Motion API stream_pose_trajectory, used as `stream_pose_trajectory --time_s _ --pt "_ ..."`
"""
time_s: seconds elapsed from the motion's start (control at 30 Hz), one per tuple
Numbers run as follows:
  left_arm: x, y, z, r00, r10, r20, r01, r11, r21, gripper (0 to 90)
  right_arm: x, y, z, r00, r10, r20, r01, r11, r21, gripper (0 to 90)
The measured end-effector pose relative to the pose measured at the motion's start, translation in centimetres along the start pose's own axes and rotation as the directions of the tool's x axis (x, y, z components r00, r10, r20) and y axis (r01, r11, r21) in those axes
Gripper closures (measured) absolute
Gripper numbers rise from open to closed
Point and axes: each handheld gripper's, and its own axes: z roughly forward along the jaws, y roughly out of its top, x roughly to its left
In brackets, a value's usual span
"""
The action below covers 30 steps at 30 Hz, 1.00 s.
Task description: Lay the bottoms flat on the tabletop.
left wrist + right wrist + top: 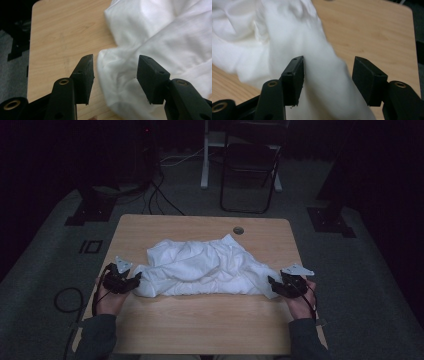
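Note:
A crumpled white cloth [200, 267] lies across the middle of the wooden table [200, 320]. My left gripper [134, 281] is at the cloth's left end, open, and a rounded fold of the white cloth [117, 75] lies between its jaws. My right gripper [272, 286] is at the cloth's right end, also open, with a tongue of the white cloth [324, 82] running between its jaws. A hand holds each gripper near the table's front corners.
A round cable hole [238, 230] sits near the table's far edge. Behind the table stand a dark folding chair [248, 170] and a white stand leg [205, 155]. Cables [160, 195] trail on the grey carpet, and a loop of cable [67, 300] lies at the left.

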Motion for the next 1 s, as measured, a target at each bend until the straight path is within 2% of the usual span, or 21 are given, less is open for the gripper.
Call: stream_pose_trajectory --time_s 0.2,0.4,0.47,0.53,0.63,0.67,0.73,0.8,0.9,0.97,1.0 --pt "-1.7 1.4 -0.1 0.9989 0.024 0.04 -0.022 0.9989 -0.042 46.6 0.8 1.1 0.0 0.9992 -0.022 -0.033 0.021 0.999 -0.03 39.9" --pt "-4.2 3.0 0.2 0.9934 0.058 0.099 -0.052 0.9966 -0.065 43.5 2.2 2.5 1.3 0.997 -0.049 -0.06 0.047 0.998 -0.034 41.0" --pt "-5.3 3.5 0.6 0.989 0.076 0.127 -0.069 0.9956 -0.063 42.1 2.7 3.1 1.9 0.9963 -0.054 -0.066 0.052 0.998 -0.032 42.2" --pt "-6.5 4.1 0.9 0.9835 0.113 0.141 -0.104 0.9923 -0.067 40.4 3.2 3.7 2.6 0.9964 -0.056 -0.063 0.054 0.998 -0.028 42.6" --pt "-8.4 5.2 1.2 0.9735 0.149 0.174 -0.132 0.9859 -0.102 35.1 3.9 4.6 3.7 0.9964 -0.055 -0.066 0.053 0.998 -0.024 41.1" --pt "-9.0 5.6 1.4 0.9644 0.157 0.213 -0.135 0.9842 -0.115 33.2 4.1 4.8 4.0 0.996 -0.056 -0.07 0.055 0.998 -0.021 40.4" --pt "-10.0 6.1 1.9 0.9545 0.171 0.244 -0.15 0.9833 -0.103 28.3 4.5 5.3 4.8 0.9959 -0.06 -0.067 0.06 0.998 -0.009 38.3" --pt "-11.0 6.4 2.8 0.9551 0.182 0.234 -0.165 0.9821 -0.091 26.0 4.9 5.6 5.6 0.9956 -0.059 -0.073 0.06 0.998 0.013 36.3" --pt "-11.8 6.5 4.4 0.9602 0.163 0.226 -0.155 0.9864 -0.054 27.1 5.3 5.6 6.9 0.9957 -0.06 -0.071 0.064 0.996 0.056 36.1" --pt "-12.4 6.5 5.4 0.9658 0.146 0.215 -0.144 0.9893 -0.021 33.2 5.4 5.5 7.5 0.996 -0.049 -0.076 0.054 0.996 0.076 39.9" --pt "-12.7 6.5 5.8 0.9661 0.144 0.214 -0.145 0.9893 -0.012 36.3 5.3 5.4 7.8 0.9961 -0.039 -0.079 0.046 0.995 0.088 42.1"
